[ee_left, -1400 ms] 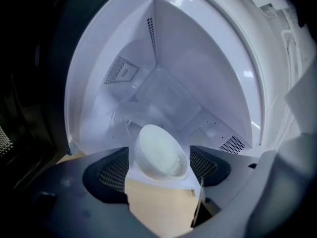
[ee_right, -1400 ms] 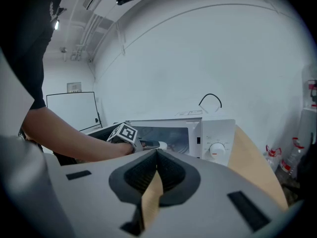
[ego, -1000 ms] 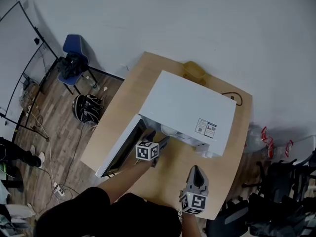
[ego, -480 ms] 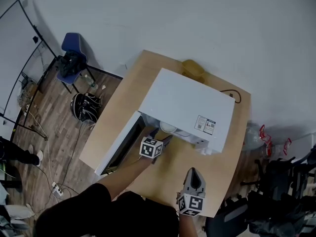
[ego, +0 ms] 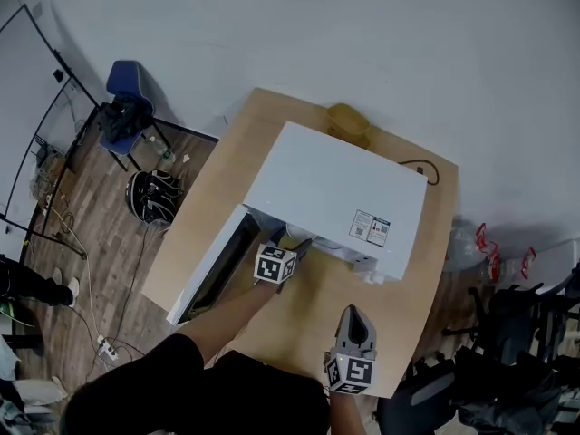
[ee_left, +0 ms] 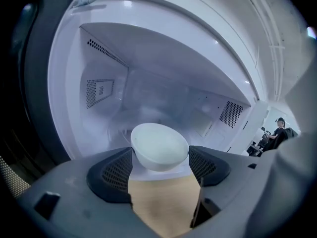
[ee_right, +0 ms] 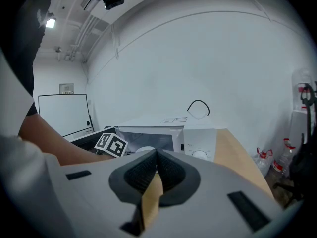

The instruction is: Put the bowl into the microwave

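Bowl (ee_left: pixel 158 143) pinched in the jaws of the left gripper (ee_left: pixel 160 156), just inside the open microwave (ego: pixel 335 193), low for setting down; right gripper (ee_right: pixel 156 158) closed on nothing, waiting nearer, out of the way.

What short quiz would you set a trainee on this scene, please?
1. What stands between the jaws of the left gripper? A: a cup. B: a bowl. C: nothing.
2. True or false: the door of the microwave stands open.
3. Fill in the gap: the jaws of the right gripper are ____, with nothing between them.

Key: 1 B. 2 true. 3 together.
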`<move>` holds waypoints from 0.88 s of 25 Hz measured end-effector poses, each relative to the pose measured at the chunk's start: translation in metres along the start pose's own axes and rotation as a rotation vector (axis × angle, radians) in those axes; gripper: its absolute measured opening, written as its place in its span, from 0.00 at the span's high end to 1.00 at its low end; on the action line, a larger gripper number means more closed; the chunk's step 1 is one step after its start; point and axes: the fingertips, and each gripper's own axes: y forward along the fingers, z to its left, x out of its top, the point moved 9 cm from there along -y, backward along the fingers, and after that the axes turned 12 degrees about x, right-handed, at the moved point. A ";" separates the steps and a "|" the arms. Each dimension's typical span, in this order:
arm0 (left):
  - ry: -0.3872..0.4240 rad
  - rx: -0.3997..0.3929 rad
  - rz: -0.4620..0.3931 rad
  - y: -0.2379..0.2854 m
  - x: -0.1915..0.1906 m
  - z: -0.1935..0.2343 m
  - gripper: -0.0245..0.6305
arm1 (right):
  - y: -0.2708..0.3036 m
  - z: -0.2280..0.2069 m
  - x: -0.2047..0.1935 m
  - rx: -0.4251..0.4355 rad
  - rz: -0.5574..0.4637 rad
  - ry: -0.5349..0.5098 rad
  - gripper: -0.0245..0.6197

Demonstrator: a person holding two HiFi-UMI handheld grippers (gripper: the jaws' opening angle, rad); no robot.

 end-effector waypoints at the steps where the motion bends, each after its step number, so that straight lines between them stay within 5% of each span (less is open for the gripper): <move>1: 0.002 0.002 0.001 0.001 0.001 -0.001 0.43 | 0.001 -0.002 0.000 -0.001 0.000 -0.002 0.87; 8: 0.069 0.008 -0.013 0.015 0.006 -0.007 0.43 | 0.008 -0.011 0.003 -0.001 -0.003 0.016 0.87; 22: 0.043 0.040 -0.049 0.043 0.023 -0.016 0.42 | 0.014 -0.027 0.003 -0.015 -0.004 0.038 0.87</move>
